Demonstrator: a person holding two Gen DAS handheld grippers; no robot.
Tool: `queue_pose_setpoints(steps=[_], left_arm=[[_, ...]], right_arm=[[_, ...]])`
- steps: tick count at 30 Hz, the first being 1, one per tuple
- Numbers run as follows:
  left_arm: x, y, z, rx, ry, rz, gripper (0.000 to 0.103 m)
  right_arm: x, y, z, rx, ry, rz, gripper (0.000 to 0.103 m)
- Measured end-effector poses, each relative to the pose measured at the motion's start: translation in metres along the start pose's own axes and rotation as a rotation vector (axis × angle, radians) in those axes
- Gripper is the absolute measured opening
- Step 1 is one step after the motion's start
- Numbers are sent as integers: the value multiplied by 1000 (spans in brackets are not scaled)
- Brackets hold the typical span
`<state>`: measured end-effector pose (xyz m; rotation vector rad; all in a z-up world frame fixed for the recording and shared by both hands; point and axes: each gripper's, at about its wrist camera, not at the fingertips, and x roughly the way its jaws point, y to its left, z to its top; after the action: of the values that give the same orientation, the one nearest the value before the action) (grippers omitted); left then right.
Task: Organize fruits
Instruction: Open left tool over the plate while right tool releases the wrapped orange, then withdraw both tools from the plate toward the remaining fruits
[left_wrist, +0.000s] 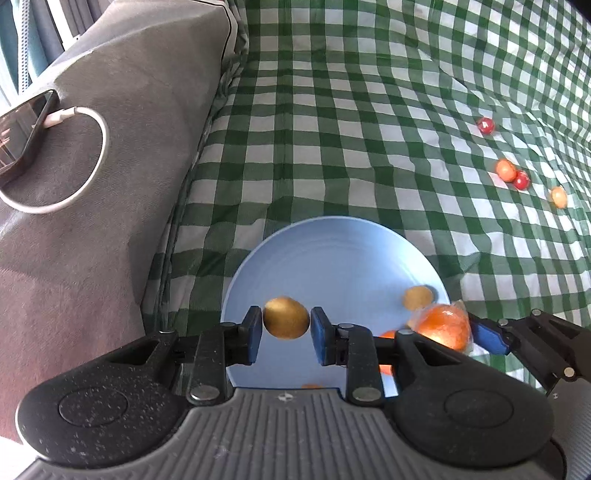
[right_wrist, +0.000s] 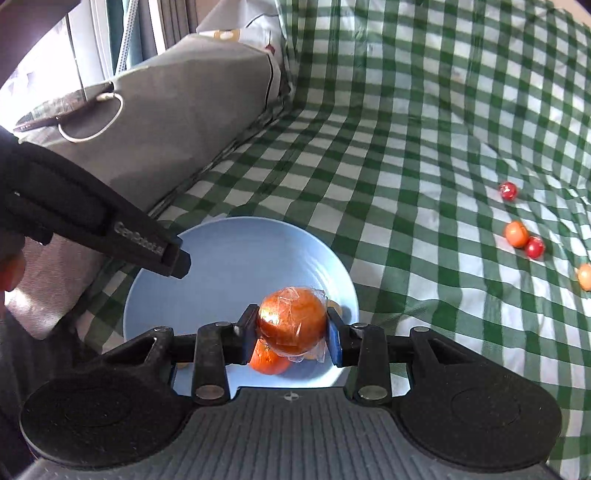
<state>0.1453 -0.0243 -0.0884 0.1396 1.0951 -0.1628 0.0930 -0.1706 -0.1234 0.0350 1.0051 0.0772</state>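
Yellow fruit (left_wrist: 286, 318) between left gripper (left_wrist: 286, 334) pads.

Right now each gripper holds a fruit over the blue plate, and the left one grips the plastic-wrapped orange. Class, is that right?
Not quite. The left gripper grips a plain yellow-brown fruit; the right gripper holds the wrapped orange, as the right wrist view shows. Both are over the blue plate.
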Motion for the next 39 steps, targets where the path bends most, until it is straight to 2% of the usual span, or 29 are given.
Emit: queue_pose_setpoints(steps=[1,2,3,4,5,6,7,12,15,21,28,39], left_arm=[[0,1,1,-6,-6,3,63],[-2,3,1,-15,-15,9,77],[-4,5,1,-31,-28,26,100],[-10,7,0,-48,-56,49,103],[-16,8,-2,-53,-74,60,103],[-19,9,-4,-45,-72,63,103],[-21,9,-6,-34,-54,63,103],[-39,11,-26,-21,14,62,103],[-51,11,-39,-25,40,61,103],[-87,3,-68,-17,5,59,103],[-121,-4,-84,-20,-54,67,103],[-150,-25,-97,28,-120,89,103]], right_arm=[[3,0,2,-1,7,5,39],[5,1,3,-1,11,11,40],[5,0,4,-3,10,18,46],[3,0,5,-3,7,18,57],[0,0,6,-1,2,11,63],[-4,0,5,1,-2,3,74],[-9,0,4,2,-3,-2,79],[-44,2,-8,27,9,-8,92],[-71,8,-19,50,-11,-48,99],[-118,21,-33,64,-76,-58,101],[-157,22,-47,74,-147,-95,102],[-191,11,-61,146,-223,-143,102]])
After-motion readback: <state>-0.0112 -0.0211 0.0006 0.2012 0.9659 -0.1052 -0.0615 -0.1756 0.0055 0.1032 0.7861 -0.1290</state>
